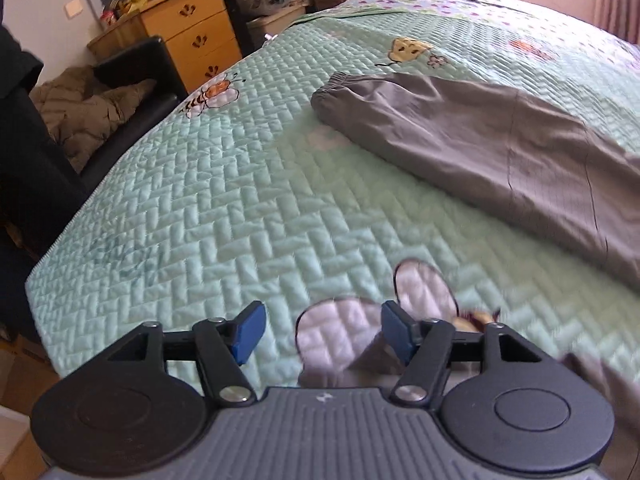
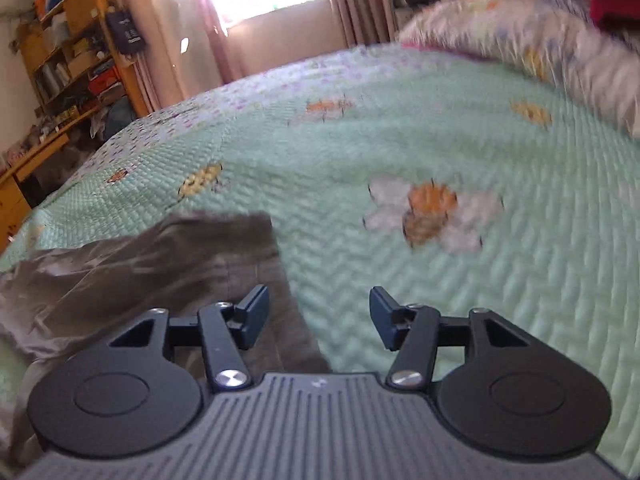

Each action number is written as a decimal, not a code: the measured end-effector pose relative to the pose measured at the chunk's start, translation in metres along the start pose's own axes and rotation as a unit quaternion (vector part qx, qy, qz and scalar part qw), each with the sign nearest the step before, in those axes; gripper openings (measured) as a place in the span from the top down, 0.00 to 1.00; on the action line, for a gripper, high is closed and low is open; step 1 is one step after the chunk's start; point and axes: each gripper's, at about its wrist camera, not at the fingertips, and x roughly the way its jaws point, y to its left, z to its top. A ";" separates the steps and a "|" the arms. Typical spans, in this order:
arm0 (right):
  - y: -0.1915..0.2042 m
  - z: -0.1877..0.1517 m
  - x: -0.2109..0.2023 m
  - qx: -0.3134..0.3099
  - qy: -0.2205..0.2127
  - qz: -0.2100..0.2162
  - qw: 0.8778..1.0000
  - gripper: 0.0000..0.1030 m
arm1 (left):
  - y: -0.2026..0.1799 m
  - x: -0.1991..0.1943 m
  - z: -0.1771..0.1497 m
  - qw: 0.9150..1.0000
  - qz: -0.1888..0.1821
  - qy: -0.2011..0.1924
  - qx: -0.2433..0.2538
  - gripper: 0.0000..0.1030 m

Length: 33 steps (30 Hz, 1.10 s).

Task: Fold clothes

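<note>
Grey trousers (image 1: 472, 136) lie folded lengthwise on the mint-green quilted bedspread (image 1: 200, 208), their elastic cuff toward the far left. My left gripper (image 1: 322, 332) hovers over bare quilt in front of them, open, with nothing between its blue pads. In the right wrist view the other end of the grey trousers (image 2: 160, 272) lies crumpled at lower left. My right gripper (image 2: 318, 318) stands open above the trousers' right edge, its left finger (image 2: 254, 316) over the cloth and its right finger over quilt, holding nothing.
A black chair with a brown jacket (image 1: 88, 116) and a wooden desk with drawers (image 1: 192, 36) stand beyond the bed's left edge. A pillow (image 2: 540, 48) lies at the far right of the bed. Shelves (image 2: 68, 48) and a curtained window (image 2: 272, 0) are behind.
</note>
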 end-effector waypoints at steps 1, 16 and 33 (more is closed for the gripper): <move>-0.007 -0.006 0.001 0.021 0.010 0.005 1.000 0.43 | -0.001 -0.003 -0.003 1.000 -0.002 -0.002 -0.001 0.30; 0.012 -0.007 -0.039 0.103 -0.049 -0.053 0.992 0.88 | 0.046 -0.025 -0.044 0.995 -0.020 0.007 -0.095 0.26; 0.058 -0.072 -0.112 0.017 -0.147 -0.071 0.986 0.63 | 0.072 -0.025 -0.064 0.996 -0.025 -0.051 -0.064 0.25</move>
